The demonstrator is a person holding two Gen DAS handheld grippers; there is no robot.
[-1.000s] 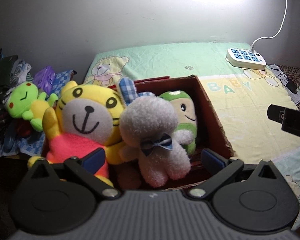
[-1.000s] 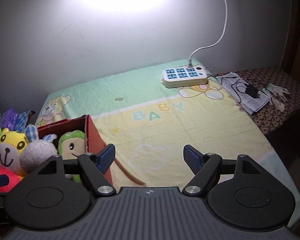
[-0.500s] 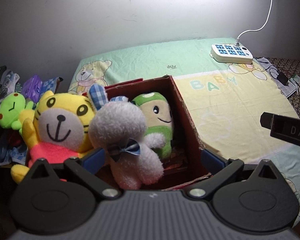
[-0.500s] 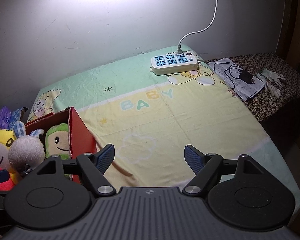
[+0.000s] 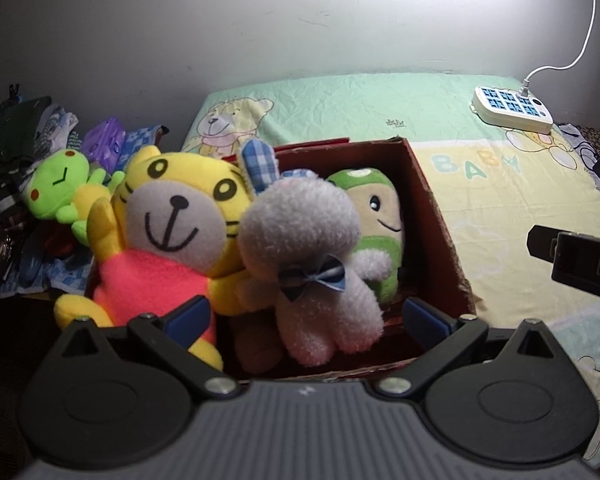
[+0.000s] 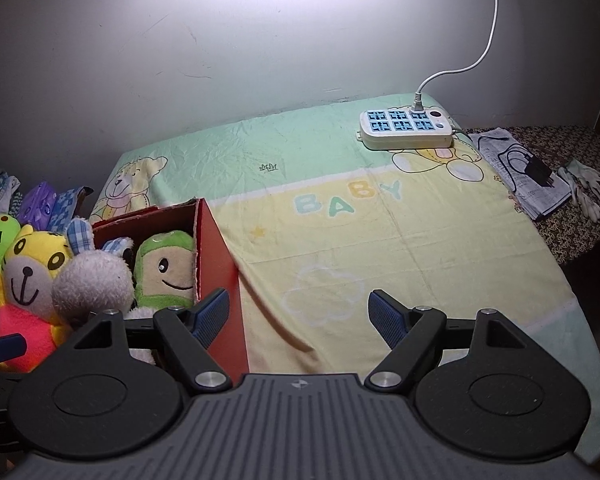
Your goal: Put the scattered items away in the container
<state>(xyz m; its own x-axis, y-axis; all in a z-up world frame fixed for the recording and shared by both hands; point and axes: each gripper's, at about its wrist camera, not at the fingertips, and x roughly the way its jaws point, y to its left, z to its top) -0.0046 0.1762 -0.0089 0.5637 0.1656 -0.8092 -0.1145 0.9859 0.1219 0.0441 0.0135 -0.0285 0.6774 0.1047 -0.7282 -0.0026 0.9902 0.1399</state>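
- Both grippers stand spread wide with nothing pinched: the left gripper hangs over the near end of the red box, its blue pads on either side of the toys without pressing them, and the right gripper hangs over bare bedsheet just beside the box's right wall.
- Far left, outside the box, a green frog toy lies on a heap of clothes, beside a purple packet.
- Next comes the yellow tiger toy in a pink top, upright at the box's left end; whether its feet are inside the box or over the edge is hard to tell, since the left finger covers that spot.
- Pressed against the tiger's right side sits a grey bunny toy with checked blue ears and a blue bow tie, upright inside the box.
- Behind the bunny, against the right wall of the box, stands a green and tan doll with a smiling face.
- Right of the box the sheet reads "BABY" and lies bare.
- At the far right corner of the sheet a white power strip rests near the wall, its white cord rising up.
- Beyond the sheet's right edge, on a patterned cloth, lie papers with a black charger and a pair of white gloves.
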